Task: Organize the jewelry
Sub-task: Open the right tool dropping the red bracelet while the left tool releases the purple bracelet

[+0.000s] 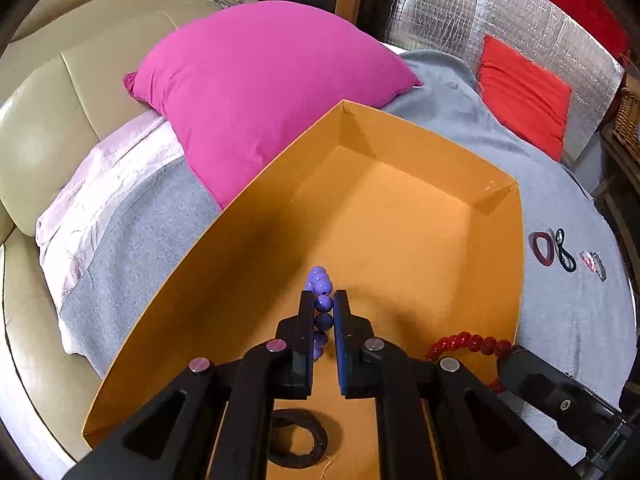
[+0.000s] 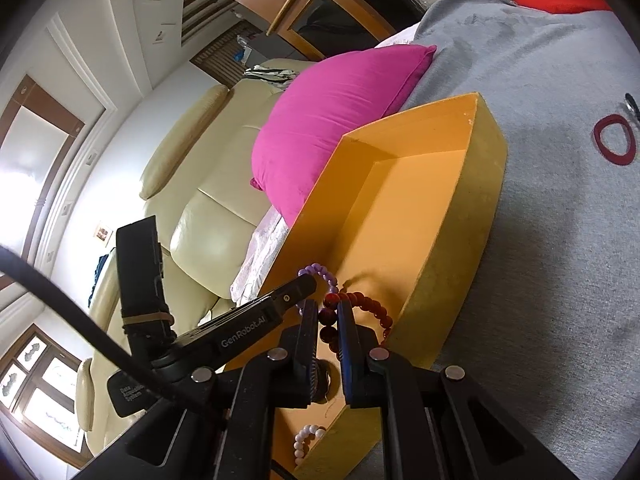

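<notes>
While we look along the left gripper (image 1: 323,304) at lower centre, we see it pinching a purple bead bracelet (image 1: 321,280) over the orange box (image 1: 400,216). Our right gripper (image 2: 328,312) clamps a red bead bracelet (image 2: 370,307) at the box's near end — also lower centre. A black hair tie (image 1: 298,438) lies inside the box; a dark red ring (image 1: 542,247) rests at right on the grey blanket (image 1: 560,304).
</notes>
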A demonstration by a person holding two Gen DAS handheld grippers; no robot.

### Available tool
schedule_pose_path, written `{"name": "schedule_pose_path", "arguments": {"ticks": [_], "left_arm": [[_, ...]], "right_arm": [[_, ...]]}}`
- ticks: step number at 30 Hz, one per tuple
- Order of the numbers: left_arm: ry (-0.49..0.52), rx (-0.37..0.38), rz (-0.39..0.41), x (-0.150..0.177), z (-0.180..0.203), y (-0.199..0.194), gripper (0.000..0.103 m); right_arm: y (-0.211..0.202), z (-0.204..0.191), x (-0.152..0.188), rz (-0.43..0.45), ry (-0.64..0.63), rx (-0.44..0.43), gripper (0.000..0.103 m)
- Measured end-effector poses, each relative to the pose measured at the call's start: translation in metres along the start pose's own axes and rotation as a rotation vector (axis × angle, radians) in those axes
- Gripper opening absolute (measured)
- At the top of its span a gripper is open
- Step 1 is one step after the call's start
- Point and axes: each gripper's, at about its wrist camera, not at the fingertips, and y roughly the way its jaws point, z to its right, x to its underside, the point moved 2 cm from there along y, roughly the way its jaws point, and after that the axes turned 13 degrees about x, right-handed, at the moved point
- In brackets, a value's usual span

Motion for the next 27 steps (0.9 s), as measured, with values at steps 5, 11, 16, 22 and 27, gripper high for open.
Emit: {"name": "schedule_pose_path", "arguments": {"ticks": [5,11,16,22,27], "left_arm": [[-0.008,-0.009,-0.013,0.000,-0.005,0.004,0.009],[-0.018,-0.009,-0.021,0.001,-0.008,0.007,0.009],[-0.028,-0.016,-0.014,0.000,-0.011,0.006,0.009],[-0.048,-0.014,0.000,0.000,-0.014,0.002,0.010],[-0.048,0.025,0.011,-0.001,-0.009,0.000,0.010]], "right_arm": [[0.003,0.005,0.000,-0.011,0.025,0.003,0.011],[0.004,0.006,0.000,-0.012,0.030,0.000,0.014],[0.003,0.007,-0.001,-0.010,0.042,-0.005,0.014],[0.000,0.010,-0.001,-0.005,0.045,-0.004,0.014],[-0.005,0.016,-0.001,-0.004,0.055,0.004,0.014]]}}
